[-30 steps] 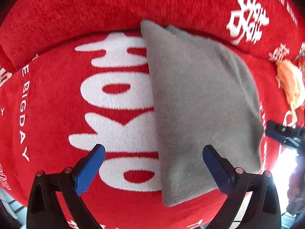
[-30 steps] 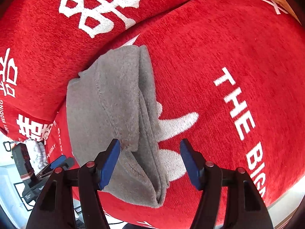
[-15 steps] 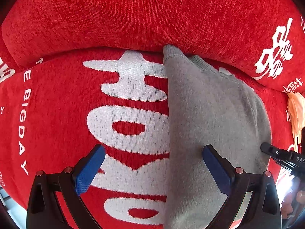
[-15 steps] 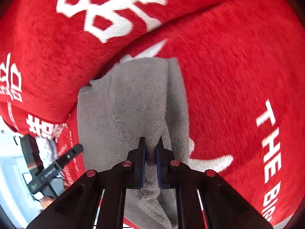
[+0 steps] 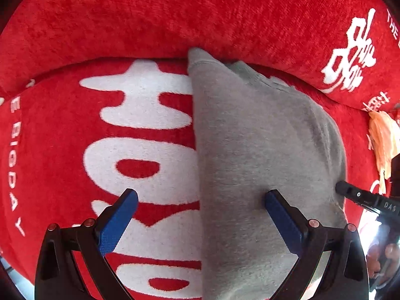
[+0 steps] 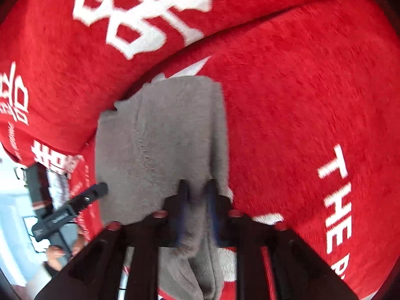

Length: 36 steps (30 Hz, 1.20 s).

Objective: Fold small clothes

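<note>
A folded grey garment lies on the red sofa seat, its far end against the backrest. My left gripper is open, with its right finger over the garment and its left finger over the white print. In the right wrist view, my right gripper is shut on a fold at the near edge of the grey garment. The right gripper's tip also shows in the left wrist view at the garment's right edge. The left gripper's tip shows in the right wrist view.
The red backrest cushion with white characters rises behind the seat. An orange cloth lies on the seat at the far right. The sofa's front edge and a bright floor area are at lower left in the right wrist view.
My right gripper closed on the garment's near edge and has pushed forward along it. My left gripper stayed open and shifted over the garment's left edge.
</note>
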Motion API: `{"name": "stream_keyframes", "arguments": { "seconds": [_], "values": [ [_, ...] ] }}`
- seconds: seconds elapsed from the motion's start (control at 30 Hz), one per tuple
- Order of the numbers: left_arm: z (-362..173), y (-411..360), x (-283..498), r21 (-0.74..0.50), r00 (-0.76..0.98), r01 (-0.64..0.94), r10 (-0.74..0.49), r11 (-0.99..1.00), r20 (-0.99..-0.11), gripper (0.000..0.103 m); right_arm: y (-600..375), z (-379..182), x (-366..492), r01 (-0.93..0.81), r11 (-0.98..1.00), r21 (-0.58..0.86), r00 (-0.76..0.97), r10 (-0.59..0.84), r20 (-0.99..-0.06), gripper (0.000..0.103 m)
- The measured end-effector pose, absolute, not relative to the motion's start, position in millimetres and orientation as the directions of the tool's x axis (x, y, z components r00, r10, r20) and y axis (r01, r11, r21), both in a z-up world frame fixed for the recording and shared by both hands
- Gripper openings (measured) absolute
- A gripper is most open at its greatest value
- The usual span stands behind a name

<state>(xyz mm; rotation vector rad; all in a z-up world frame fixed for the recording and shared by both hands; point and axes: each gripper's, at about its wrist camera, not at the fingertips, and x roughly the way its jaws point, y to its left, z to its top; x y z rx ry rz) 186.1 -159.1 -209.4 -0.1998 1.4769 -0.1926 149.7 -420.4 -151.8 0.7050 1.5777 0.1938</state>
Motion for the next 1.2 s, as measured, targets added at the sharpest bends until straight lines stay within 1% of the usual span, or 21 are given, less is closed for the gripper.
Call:
{"name": "stream_keyframes", "arguments": {
  "seconds": [0.03, 0.07, 0.17, 0.27, 0.33, 0.4, 0.5, 0.53, 0.57, 0.6, 0.63, 0.67, 0.7, 0.73, 0.8, 0.87, 0.97, 1.13, 1.2],
  "values": [
    [-210, -161, 188, -0.273, 0.073, 0.009, -0.273, 0.962, -0.959, 0.103, -428, -152, 147, 0.331, 0.778, 0.534, 0.032, 0.556, -0.831, 0.059],
    [-215, -162, 189, -0.314, 0.045, 0.013, -0.314, 0.949, -0.948, 0.103, -435, -153, 144, 0.338, 0.759, 0.556, 0.046, 0.577, -0.816, 0.062],
    [-228, -168, 195, -0.383, 0.001, 0.025, -0.383, 0.924, -0.924, 0.102, -443, -166, 144, 0.365, 0.676, 0.64, 0.04, 0.675, -0.736, 0.062],
    [-240, -181, 197, -0.435, -0.034, 0.04, -0.434, 0.9, -0.9, 0.103, -441, -183, 146, 0.384, 0.636, 0.669, 0.031, 0.716, -0.698, 0.062],
    [-244, -192, 200, -0.441, -0.034, 0.058, -0.44, 0.895, -0.897, 0.103, -436, -188, 151, 0.373, 0.589, 0.717, 0.051, 0.758, -0.65, 0.062],
    [-243, -204, 199, -0.454, -0.031, 0.084, -0.453, 0.887, -0.891, 0.103, -428, -192, 155, 0.36, 0.57, 0.738, 0.046, 0.78, -0.625, 0.062],
    [-242, -214, 198, -0.428, -0.017, 0.08, -0.429, 0.9, -0.903, 0.102, -416, -196, 158, 0.354, 0.54, 0.763, 0.044, 0.806, -0.591, 0.061],
    [-240, -212, 199, -0.431, -0.007, 0.069, -0.432, 0.9, -0.902, 0.101, -413, -196, 157, 0.36, 0.536, 0.763, 0.044, 0.808, -0.588, 0.056],
    [-240, -216, 199, -0.434, 0.004, 0.06, -0.435, 0.899, -0.9, 0.097, -407, -196, 156, 0.364, 0.538, 0.76, 0.041, 0.806, -0.59, 0.039],
    [-236, -211, 197, -0.436, 0.017, 0.052, -0.437, 0.899, -0.899, 0.087, -406, -194, 153, 0.368, 0.536, 0.759, 0.042, 0.806, -0.59, 0.038],
    [-232, -207, 195, -0.44, 0.032, 0.047, -0.442, 0.897, -0.897, 0.074, -406, -191, 151, 0.379, 0.507, 0.775, 0.066, 0.82, -0.569, 0.033],
    [-229, -202, 193, -0.446, 0.041, 0.045, -0.448, 0.894, -0.893, 0.068, -399, -192, 150, 0.385, 0.474, 0.792, 0.086, 0.836, -0.542, 0.03],
    [-226, -197, 192, -0.457, 0.045, 0.043, -0.459, 0.888, -0.887, 0.057, -399, -188, 148, 0.389, 0.442, 0.808, 0.102, 0.851, -0.515, 0.03],
    [-222, -192, 191, -0.471, 0.045, 0.036, -0.473, 0.881, -0.88, 0.05, -395, -181, 146, 0.388, 0.423, 0.819, 0.11, 0.861, -0.497, 0.03],
    [-212, -186, 190, -0.51, 0.053, 0.016, -0.51, 0.86, -0.859, 0.047, -385, -170, 146, 0.375, 0.41, 0.831, 0.113, 0.87, -0.48, 0.03],
    [-201, -187, 186, -0.518, 0.064, 0.039, -0.52, 0.854, -0.852, 0.047, -372, -158, 144, 0.365, 0.387, 0.847, 0.115, 0.884, -0.453, 0.03],
    [-184, -184, 173, -0.496, 0.082, 0.079, -0.501, 0.865, -0.862, 0.047, -353, -143, 142, 0.352, 0.38, 0.855, 0.099, 0.893, -0.438, 0.03],
    [-166, -149, 150, -0.499, 0.093, 0.035, -0.5, 0.866, -0.861, 0.047, -316, -129, 125, 0.363, 0.349, 0.864, 0.065, 0.915, -0.397, 0.03],
    [-162, -128, 134, -0.48, 0.088, 0.024, -0.48, 0.877, -0.873, 0.047, -299, -128, 118, 0.369, 0.34, 0.865, 0.048, 0.923, -0.383, 0.03]
  ]
}}
